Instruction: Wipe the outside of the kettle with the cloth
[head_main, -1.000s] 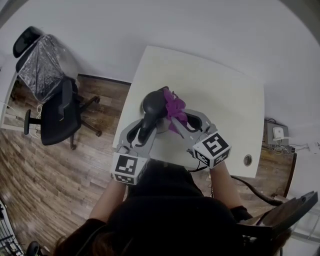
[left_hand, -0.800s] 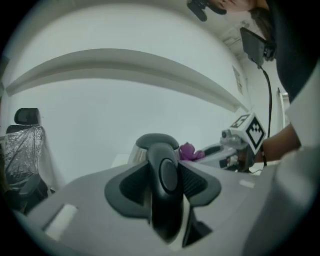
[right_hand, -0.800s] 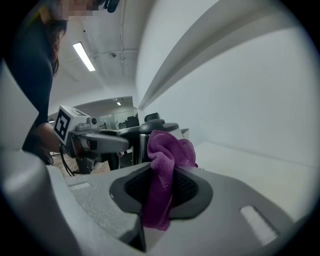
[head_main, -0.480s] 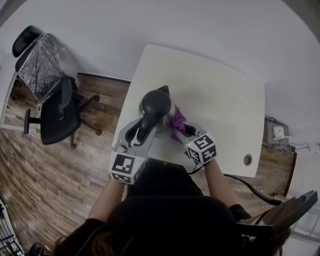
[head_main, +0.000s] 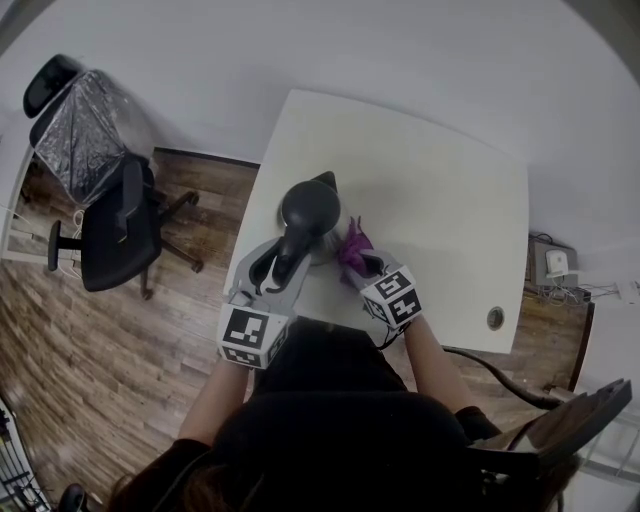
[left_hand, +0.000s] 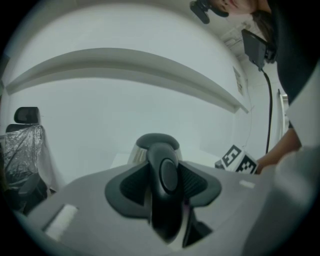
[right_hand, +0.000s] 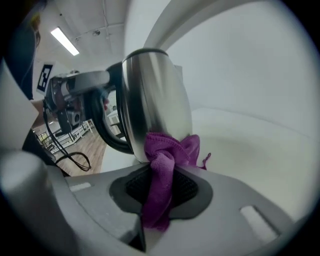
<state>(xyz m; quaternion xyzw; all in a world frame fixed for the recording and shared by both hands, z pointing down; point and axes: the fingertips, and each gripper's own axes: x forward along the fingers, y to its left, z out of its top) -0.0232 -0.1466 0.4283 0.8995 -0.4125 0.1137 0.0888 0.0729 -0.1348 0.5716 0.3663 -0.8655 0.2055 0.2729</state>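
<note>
A steel kettle (head_main: 310, 208) with a black lid and black handle stands on the white table (head_main: 440, 200). My left gripper (head_main: 285, 262) is shut on the kettle handle (left_hand: 165, 185), which fills the space between its pads. My right gripper (head_main: 358, 262) is shut on a purple cloth (right_hand: 165, 165). The bunched cloth (head_main: 352, 243) presses against the low part of the kettle's shiny wall (right_hand: 155, 95), on the kettle's right side in the head view.
A black office chair (head_main: 105, 190) with a plastic-wrapped back stands on the wood floor left of the table. A cable (head_main: 500, 375) runs over the floor at the right. A round grommet (head_main: 495, 319) sits near the table's right front corner.
My right gripper has come down with the cloth from beside the kettle's lid to the lower side of its body. The left gripper and the kettle have stayed put.
</note>
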